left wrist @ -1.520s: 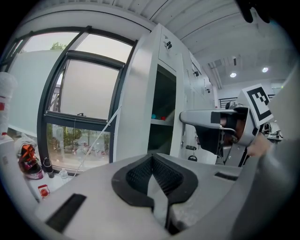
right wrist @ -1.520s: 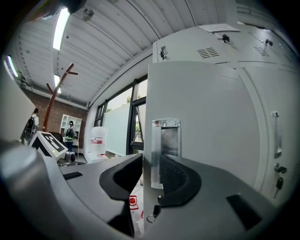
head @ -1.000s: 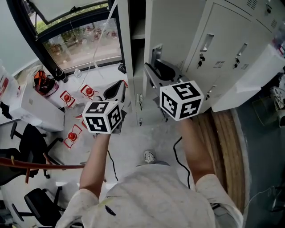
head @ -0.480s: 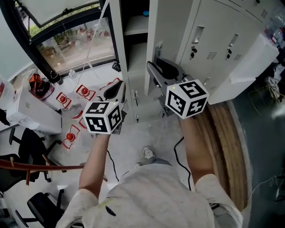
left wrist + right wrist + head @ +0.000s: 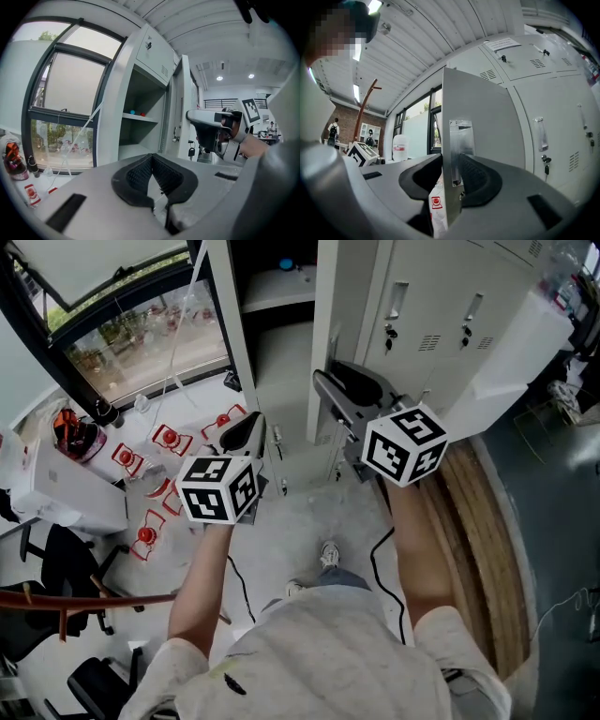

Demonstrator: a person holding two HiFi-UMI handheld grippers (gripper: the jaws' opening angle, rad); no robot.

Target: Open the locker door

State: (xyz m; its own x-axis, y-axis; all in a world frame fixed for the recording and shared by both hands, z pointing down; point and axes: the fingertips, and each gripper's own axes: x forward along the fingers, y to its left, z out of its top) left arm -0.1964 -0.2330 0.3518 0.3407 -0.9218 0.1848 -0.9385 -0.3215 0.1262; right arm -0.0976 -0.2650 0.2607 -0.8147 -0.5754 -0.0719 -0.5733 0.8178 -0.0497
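2 grippers work the locker bank as I steer from afar. My right gripper (image 5: 451,173) straddles the free edge of the locker door (image 5: 487,126), pads flanking the metal handle plate (image 5: 457,150). Its jaws have just been opening and stand spread, with the door's edge between them. The door hangs swung out from its locker, baring a shelf (image 5: 281,292) inside. My left gripper (image 5: 152,161) hovers left of the opening, near the window (image 5: 141,324), jaws pressed together on nothing. 2 neighbouring lockers (image 5: 431,296) to the right are closed.
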